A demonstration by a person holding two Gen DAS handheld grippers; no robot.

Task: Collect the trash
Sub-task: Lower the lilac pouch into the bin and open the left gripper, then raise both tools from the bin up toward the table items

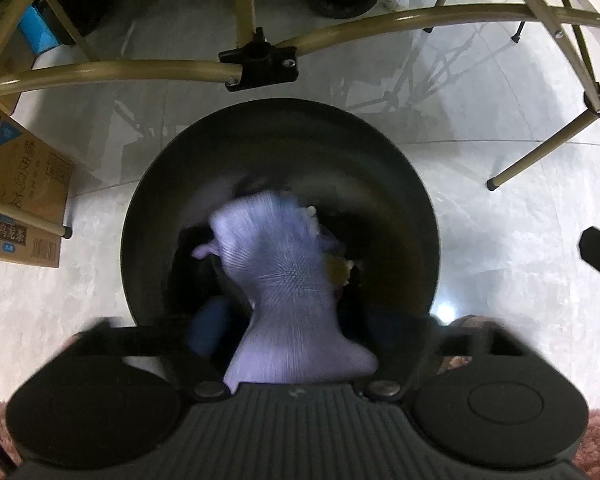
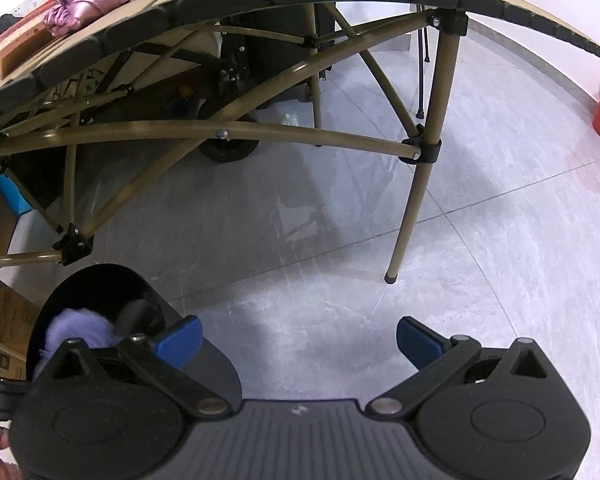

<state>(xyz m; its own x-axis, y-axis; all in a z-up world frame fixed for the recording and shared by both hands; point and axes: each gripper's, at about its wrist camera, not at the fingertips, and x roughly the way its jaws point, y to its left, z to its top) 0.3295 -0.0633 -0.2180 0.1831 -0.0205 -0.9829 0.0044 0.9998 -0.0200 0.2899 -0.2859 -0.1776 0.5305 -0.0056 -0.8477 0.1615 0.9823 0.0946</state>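
Left wrist view looked almost straight down into the round black plastic trash bin (image 1: 284, 148) on the pale grey tiled floor (image 1: 500, 208), and my left gripper (image 1: 288, 320) had its jaws thrown wide, nothing pinched between them. A pale purple knitted glove (image 1: 276, 256), blurred, hung in the mouth of the bin between the spread arms, with a scrap of yellowish crumpled trash (image 1: 342, 270) just beside it inside the bin. Olive metal folding-table legs (image 1: 140, 68) crossed above the bin, and a brown cardboard box (image 1: 16, 184) stood at the left. My right gripper (image 2: 298, 340) was held off to the side, its blue-padded fingers (image 2: 182, 338) spread apart with only floor between them. From there the bin sat at lower left, the glove showing inside.
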